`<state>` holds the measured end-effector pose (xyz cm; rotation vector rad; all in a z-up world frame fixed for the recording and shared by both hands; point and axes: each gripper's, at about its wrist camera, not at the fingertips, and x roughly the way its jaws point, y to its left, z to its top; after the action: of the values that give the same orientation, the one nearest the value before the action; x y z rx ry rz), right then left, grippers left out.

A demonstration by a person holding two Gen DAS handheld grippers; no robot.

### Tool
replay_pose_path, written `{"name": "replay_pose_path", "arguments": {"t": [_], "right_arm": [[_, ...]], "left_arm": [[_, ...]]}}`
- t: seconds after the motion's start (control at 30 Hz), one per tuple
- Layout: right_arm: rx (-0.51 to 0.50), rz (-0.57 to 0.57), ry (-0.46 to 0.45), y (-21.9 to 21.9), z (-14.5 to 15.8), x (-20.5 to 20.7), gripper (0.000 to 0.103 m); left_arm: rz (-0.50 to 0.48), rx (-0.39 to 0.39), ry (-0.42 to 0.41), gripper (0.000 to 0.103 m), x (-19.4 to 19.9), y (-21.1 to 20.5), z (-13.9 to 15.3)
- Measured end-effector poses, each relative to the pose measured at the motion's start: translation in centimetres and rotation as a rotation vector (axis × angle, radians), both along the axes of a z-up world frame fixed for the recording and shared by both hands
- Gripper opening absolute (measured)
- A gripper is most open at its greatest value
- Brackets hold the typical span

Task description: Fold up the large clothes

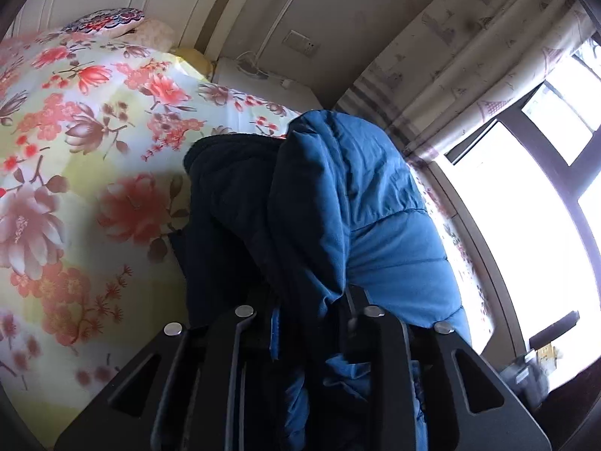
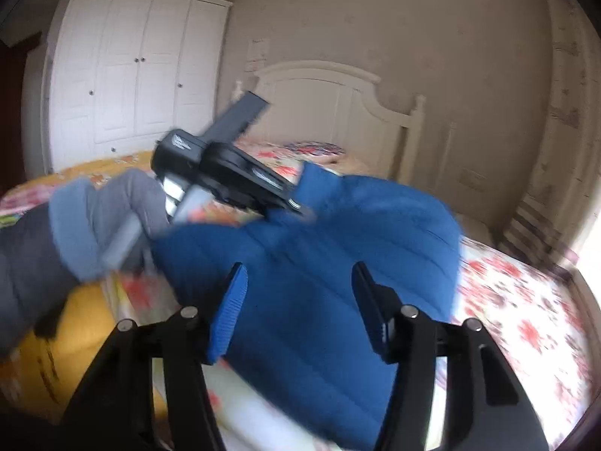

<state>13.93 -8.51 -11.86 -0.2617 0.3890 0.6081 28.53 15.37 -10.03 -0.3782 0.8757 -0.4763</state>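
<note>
daylight is coming in from the overexposed window (image 1: 533,225); the right wrist view is smearing with motion blur, and fisheye edges are bending and darkening.

A white wardrobe (image 2: 131,75) was set against the beige wall (image 2: 375,18), with a cream headboard (image 2: 326,94) beside it. The bed was covered by a floral sheet (image 1: 75,150) (red blooms on pale yellow). A patterned curtain (image 1: 488,56) was hung beside the bright window (image 1: 526,206)

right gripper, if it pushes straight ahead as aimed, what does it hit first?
Most likely the blue jacket on the bed: it fills the gap between the right gripper's open jaws. Depth is unclear in the blurred frame.
</note>
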Motion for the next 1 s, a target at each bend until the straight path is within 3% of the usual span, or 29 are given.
{"name": "replay_pose_path", "arguments": {"t": [0.07, 0.13, 0.2, 0.23, 0.3, 0.37, 0.43, 0.53, 0.6, 0.63, 0.77, 0.83, 1.0], "right_arm": [[-0.103, 0.062, 0.058, 3.6, -2.3, 1.1, 0.057], [-0.242, 0.050, 0.026, 6.3, -5.4, 1.5, 0.059], [-0.276, 0.043, 0.004, 7.2, -6.5, 1.6, 0.059], [-0.271, 0.041, 0.018, 7.2, -6.4, 1.8, 0.059], [-0.275, 0.048, 0.026, 7.3, -6.3, 2.1, 0.059], [-0.285, 0.044, 0.012, 7.5, -6.7, 2.1, 0.059], [-0.283, 0.036, 0.003, 7.4, -7.1, 1.9, 0.059], [-0.273, 0.037, 0.003, 7.1, -6.9, 1.9, 0.059], [-0.270, 0.041, 0.003, 7.2, -6.6, 1.3, 0.059], [-0.263, 0.053, 0.007, 7.1, -6.5, 1.2, 0.059], [-0.215, 0.183, 0.105, 4.7, -4.0, 1.0, 0.056], [-0.165, 0.206, 0.103, 1.7, -1.8, 1.7, 0.052], [0.050, 0.034, 0.167, -6.3, 3.0, 10.9, 0.045]], "left_arm": [[0.036, -0.008, 0.029, 0.040, 0.0, 1.0, 0.3], [0.121, 0.038, 0.024, 0.043, -0.6, 2.1, 1.6], [0.207, 0.109, -0.056, 0.043, -1.9, 2.6, 4.2], [0.230, 0.108, -0.125, 0.043, -2.9, 2.6, 6.1], [0.196, 0.094, -0.242, 0.044, -4.5, 1.0, 9.2], [0.145, 0.159, -0.298, 0.050, -4.8, -1.8, 10.3], [0.107, 0.232, -0.251, 0.051, -3.2, -4.4, 9.1], [0.133, 0.322, -0.130, 0.051, 0.7, -5.7, 4.4], [0.134, 0.317, -0.077, 0.055, 2.3, -5.2, 0.8], [0.131, 0.299, -0.101, 0.056, 2.4, -4.8, -0.1], [0.106, 0.345, -0.110, 0.056, 2.2, -4.9, 0.2], [0.100, 0.347, -0.104, 0.056, 2.3, -5.3, 0.2], [0.113, 0.340, -0.134, 0.058, 1.7, -5.4, -0.1]]}}
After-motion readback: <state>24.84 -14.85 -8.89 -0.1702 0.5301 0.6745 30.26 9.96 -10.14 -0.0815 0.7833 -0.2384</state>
